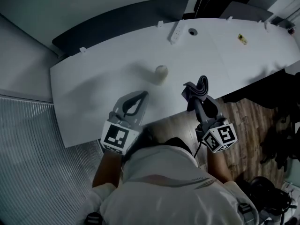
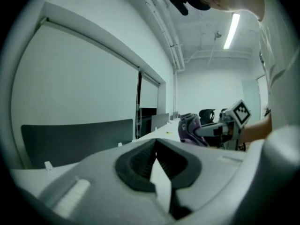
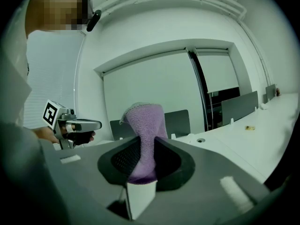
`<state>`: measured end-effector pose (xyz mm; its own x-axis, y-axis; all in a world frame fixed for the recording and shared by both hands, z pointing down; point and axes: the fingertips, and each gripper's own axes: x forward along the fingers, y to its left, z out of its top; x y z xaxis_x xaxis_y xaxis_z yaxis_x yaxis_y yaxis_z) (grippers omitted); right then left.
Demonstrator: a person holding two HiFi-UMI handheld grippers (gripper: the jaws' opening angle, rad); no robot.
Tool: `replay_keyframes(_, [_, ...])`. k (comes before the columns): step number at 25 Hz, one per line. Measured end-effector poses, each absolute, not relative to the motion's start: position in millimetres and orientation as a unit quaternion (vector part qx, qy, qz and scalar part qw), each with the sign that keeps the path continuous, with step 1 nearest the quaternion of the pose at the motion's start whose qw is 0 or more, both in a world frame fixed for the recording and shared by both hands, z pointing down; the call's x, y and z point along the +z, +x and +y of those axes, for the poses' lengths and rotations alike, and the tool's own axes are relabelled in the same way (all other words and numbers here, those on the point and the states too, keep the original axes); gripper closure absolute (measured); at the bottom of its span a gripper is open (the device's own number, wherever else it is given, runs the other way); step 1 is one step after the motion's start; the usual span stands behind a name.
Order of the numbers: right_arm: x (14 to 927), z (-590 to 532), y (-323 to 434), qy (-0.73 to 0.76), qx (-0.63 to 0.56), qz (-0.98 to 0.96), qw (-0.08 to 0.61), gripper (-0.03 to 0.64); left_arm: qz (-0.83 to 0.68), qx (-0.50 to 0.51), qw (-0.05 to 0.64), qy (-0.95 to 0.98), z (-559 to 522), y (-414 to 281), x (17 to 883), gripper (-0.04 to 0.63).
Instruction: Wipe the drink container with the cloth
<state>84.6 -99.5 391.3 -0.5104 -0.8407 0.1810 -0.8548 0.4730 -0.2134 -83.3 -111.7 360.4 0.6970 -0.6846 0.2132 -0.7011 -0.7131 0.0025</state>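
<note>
Here, our right gripper jaws squeezed the purple cloth. Our left gripper jaws were shut on nothing. The drink container sat on the bench, at one o'clock from the left jaws and ten o'clock from the cloth, a bit nearer the left.

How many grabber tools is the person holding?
2. The grey left gripper is over the white table's near edge, jaws shut and empty. The grey right gripper, to its right, is clamped on a purple fuzzy cloth.
</note>
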Motion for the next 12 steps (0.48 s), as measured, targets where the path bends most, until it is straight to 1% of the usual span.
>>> replay_keyframes(5, [403, -130, 77, 0.516, 0.134, -0.845, 0.026, 0.531, -0.334, 0.136, 0.037, 0.932, -157, -76, 389, 0.589])
replay_keyframes(10, [411, -143, 77, 0.497, 0.139, -0.856, 0.025, 0.531, -0.324, 0.175, 0.051, 0.928, -187, -58, 412, 0.547])
replay_keyframes(12, [416, -148, 75, 0.476, 0.139, -0.868, 0.019, 0.531, -0.322, 0.200, 0.056, 0.924, -197, -49, 425, 0.520])
